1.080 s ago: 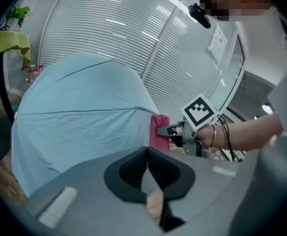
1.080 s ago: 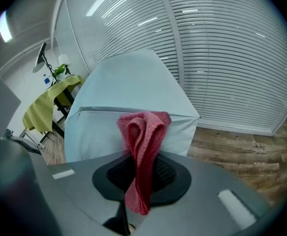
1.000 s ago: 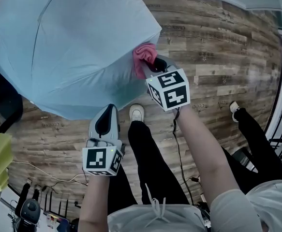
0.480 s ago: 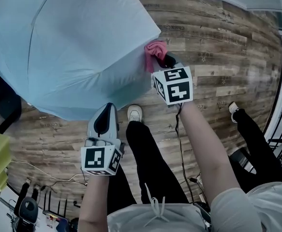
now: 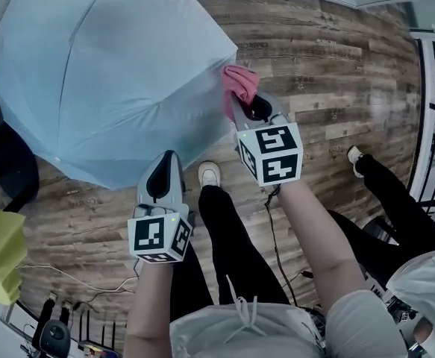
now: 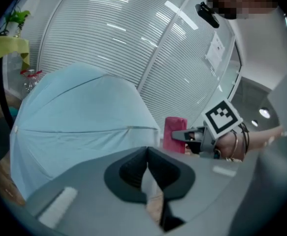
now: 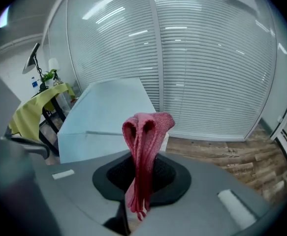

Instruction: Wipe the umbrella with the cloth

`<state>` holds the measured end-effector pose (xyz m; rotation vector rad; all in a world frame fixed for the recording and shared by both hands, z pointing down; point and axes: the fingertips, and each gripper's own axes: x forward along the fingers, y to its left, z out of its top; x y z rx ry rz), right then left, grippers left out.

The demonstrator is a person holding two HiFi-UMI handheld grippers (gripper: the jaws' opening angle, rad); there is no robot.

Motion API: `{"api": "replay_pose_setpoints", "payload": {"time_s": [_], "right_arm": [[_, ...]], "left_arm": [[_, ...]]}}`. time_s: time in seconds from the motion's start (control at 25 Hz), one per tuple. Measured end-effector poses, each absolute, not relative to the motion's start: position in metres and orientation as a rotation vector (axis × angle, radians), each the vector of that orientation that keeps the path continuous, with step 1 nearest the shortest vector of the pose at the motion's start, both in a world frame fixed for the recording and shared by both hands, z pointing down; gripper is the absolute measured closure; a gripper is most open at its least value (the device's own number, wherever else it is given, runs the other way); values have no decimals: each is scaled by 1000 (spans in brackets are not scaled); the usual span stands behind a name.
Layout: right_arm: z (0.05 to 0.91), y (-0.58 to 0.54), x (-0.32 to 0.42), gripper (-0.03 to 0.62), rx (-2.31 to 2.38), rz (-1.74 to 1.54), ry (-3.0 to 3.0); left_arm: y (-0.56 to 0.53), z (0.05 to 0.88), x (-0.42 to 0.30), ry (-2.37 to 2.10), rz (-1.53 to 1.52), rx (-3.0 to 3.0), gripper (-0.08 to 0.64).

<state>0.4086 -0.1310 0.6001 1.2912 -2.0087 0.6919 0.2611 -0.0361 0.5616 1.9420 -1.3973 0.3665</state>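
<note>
**Entry: umbrella wipe, in progress (judged)**

1. Left gripper (image 5: 168, 157): nearest item, held low over the person's leg, below the canopy's near edge. Its fingers (image 6: 128, 173) are clenched together on nothing. It takes no part in the wiping and is clear of the umbrella.
2. Right gripper (image 5: 248, 109): raised ahead of the left one. Its fingers (image 7: 165, 176) are grasping the cloth (image 7: 144, 146), a pink folded piece. The fold stands up above the pads and loose ends hang below them.
3. Cloth position: at the right-hand corner of the canopy, just beside its edge. Actual contact cannot be told.
4. Umbrella (image 5: 113, 73): pale blue, open, canopy towards the camera, lying over the wooden floor (image 5: 329, 58).
5. Progress (judgement): the cloth is gripped and brought to the rim, so the wiping pass is under way at one corner. The broad panels to the left show no sign either way and likely remain to be covered.
6. Beyond: glass wall with blinds (image 7: 207, 58).
</note>
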Motion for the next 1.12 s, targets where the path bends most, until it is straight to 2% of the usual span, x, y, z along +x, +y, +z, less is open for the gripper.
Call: {"api": "replay_pose_setpoints", "payload": {"time_s": [0.2, 0.44, 0.88, 1.12], "right_arm": [[516, -98, 374, 535, 1374, 698, -2075], [415, -30, 307, 537, 1372, 650, -2152], [183, 36, 175, 537, 1418, 323, -2380], [71, 86, 138, 537, 1519, 198, -2483]], "left_arm": [[-29, 492, 237, -1395, 323, 2038, 552], [5, 388, 167, -1459, 313, 2104, 552], [61, 167, 12, -1742, 148, 2273, 552], [110, 49, -30, -1828, 18, 2394, 554]]}}
